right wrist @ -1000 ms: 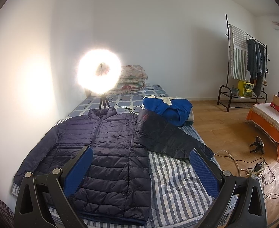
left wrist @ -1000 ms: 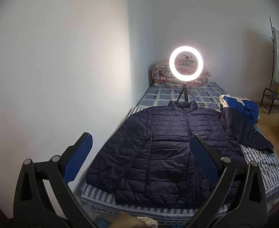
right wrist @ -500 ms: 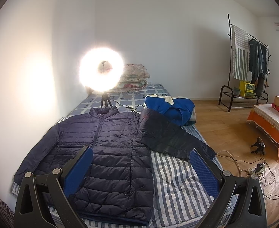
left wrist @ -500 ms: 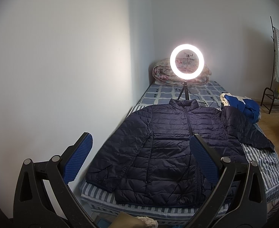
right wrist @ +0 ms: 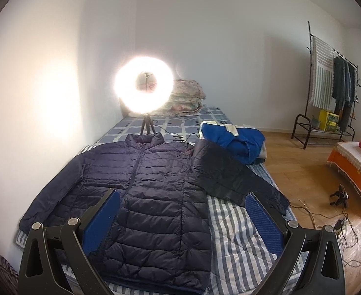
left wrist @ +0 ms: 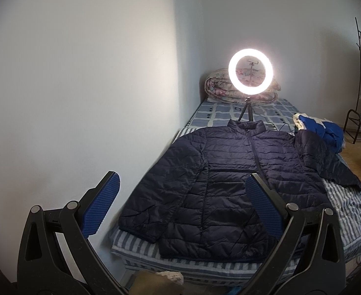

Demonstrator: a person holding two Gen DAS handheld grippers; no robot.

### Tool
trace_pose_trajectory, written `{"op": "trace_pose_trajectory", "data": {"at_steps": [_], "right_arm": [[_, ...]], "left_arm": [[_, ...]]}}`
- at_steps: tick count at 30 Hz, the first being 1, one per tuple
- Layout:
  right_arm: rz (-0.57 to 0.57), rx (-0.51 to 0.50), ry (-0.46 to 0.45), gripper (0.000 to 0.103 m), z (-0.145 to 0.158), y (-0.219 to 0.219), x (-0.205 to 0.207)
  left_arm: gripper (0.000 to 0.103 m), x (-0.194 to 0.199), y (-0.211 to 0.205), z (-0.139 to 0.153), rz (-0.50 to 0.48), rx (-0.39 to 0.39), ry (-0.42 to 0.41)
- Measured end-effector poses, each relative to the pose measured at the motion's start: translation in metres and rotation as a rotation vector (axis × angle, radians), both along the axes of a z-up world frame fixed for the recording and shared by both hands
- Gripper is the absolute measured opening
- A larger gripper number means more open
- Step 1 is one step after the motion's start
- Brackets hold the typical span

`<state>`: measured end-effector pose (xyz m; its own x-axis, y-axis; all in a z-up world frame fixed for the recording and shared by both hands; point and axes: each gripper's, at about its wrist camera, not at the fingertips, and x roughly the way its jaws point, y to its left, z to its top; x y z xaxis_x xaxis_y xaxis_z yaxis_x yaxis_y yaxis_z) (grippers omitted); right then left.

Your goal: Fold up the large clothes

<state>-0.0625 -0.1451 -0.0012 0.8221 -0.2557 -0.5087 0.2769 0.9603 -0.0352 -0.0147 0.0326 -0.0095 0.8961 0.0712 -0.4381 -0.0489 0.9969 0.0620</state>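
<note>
Navy quilted jacket [left wrist: 232, 179], flat on striped bed [right wrist: 239, 243], front up, zipped; left gripper [left wrist: 181, 204] and right gripper [right wrist: 180, 223] both spread, empty, raised at near end.

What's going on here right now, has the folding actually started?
Not yet. A navy puffer jacket lies spread face up on the striped bed, one sleeve angled out toward a blue garment. The left gripper and right gripper both hover open above the hem, holding nothing.
</note>
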Motion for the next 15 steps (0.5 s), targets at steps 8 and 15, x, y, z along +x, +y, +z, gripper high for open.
{"op": "trace_pose_trajectory", "data": {"at_steps": [8,15], "right_arm": [[0.059,-0.036,0.024,0.103,-0.005,0.033,0.034],[0.144,-0.071,0.022,0.103,-0.007,0.074,0.060]], "left_arm": [[0.103,-0.003,0.027,-0.014,0.045,0.006,0.027],[0.103,-0.007,0.050,-0.023,0.078,-0.008,0.040]]}}
